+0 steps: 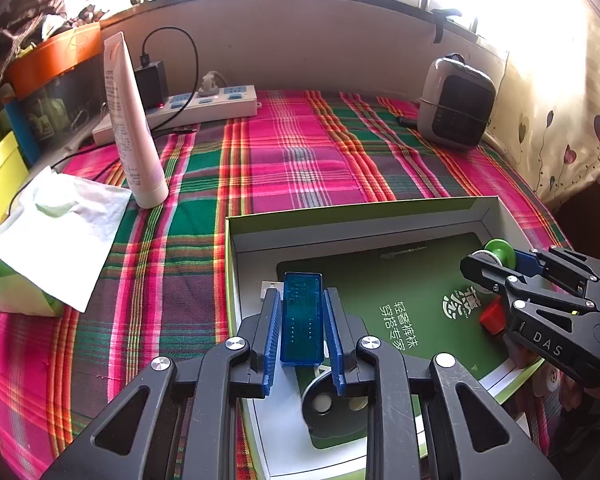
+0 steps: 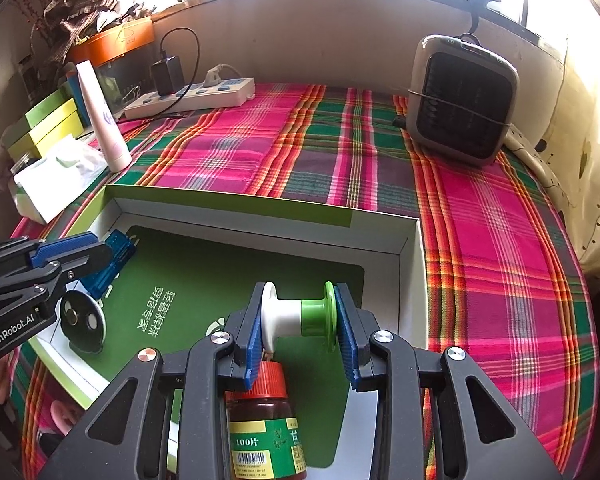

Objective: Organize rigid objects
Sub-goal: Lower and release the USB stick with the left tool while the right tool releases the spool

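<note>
Holding one small item in each gripper over the open box, we seem to be gathering the loose hard things into one container, which would explain why both tools hang above its green floor rather than above the plaid cloth. Our left gripper is clenched on a blue case, its pads pressing the two long sides so the case stands lengthwise between them, near the box's left wall. The case is translucent blue plastic, a flat rectangle with rows of tiny dots on its face. Our right gripper grasps a spool by its two end discs, axis running crosswise between the pads; one half is white, the other bright green, with a narrow waist between the flanges. It hangs over the right part of the box. Already lying in the box are a bottle with an orange-red cap and green-and-yellow label, directly beneath the spool, and a dark round disc near the left gripper. We judge both held items are about to be set down beside them.
</note>
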Action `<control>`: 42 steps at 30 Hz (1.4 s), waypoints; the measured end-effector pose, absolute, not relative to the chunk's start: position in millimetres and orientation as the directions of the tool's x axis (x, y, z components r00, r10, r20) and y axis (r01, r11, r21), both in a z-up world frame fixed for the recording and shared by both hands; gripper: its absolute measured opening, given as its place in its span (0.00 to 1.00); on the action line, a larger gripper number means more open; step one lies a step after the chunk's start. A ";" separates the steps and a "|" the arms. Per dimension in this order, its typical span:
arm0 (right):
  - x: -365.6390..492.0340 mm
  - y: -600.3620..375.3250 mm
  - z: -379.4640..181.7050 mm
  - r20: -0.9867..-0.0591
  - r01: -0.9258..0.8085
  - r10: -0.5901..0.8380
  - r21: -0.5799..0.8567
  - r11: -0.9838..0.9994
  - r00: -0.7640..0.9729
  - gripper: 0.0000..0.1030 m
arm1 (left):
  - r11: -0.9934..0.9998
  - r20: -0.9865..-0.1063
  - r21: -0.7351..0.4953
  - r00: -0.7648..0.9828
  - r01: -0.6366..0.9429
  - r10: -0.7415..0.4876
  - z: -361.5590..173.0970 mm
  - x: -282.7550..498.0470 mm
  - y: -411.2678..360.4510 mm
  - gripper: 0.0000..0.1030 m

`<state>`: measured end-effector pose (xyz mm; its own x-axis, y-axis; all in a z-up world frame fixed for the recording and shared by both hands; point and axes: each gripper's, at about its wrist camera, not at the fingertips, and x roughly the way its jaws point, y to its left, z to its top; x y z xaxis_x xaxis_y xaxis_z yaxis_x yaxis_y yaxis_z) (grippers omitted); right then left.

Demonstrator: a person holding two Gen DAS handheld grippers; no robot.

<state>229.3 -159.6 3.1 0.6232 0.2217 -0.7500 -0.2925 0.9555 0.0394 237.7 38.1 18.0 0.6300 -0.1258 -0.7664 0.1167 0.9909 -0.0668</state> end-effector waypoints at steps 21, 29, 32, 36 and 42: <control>226.5 -163.6 6.8 -0.736 -0.274 0.220 0.049 0.961 0.640 0.36 | 0.991 -0.747 -0.075 0.651 0.115 -0.132 27.2 228.4 40.9 0.25; 215.7 -163.2 12.2 -0.723 -0.270 0.225 0.055 0.961 0.653 0.43 | 0.989 -0.731 -0.084 0.667 0.121 -0.144 33.9 214.9 41.4 0.29; 210.3 -163.7 14.6 -0.717 -0.266 0.227 0.060 0.962 0.659 0.43 | 0.989 -0.722 -0.084 0.677 0.120 -0.144 37.4 207.0 42.5 0.30; 200.9 -165.1 19.9 -0.704 -0.259 0.233 0.072 0.963 0.671 0.43 | 0.989 -0.709 -0.085 0.690 0.117 -0.143 43.1 194.6 44.6 0.32; 184.3 -165.8 26.0 -0.688 -0.250 0.236 0.081 0.965 0.687 0.43 | 0.990 -0.700 -0.066 0.702 0.122 -0.133 47.1 175.6 45.2 0.33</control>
<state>184.3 -165.8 26.0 0.6868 0.2359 -0.6875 -0.2503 0.9648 0.0810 175.6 45.2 47.1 0.7016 -0.1330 -0.7001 0.1223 0.9903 -0.0656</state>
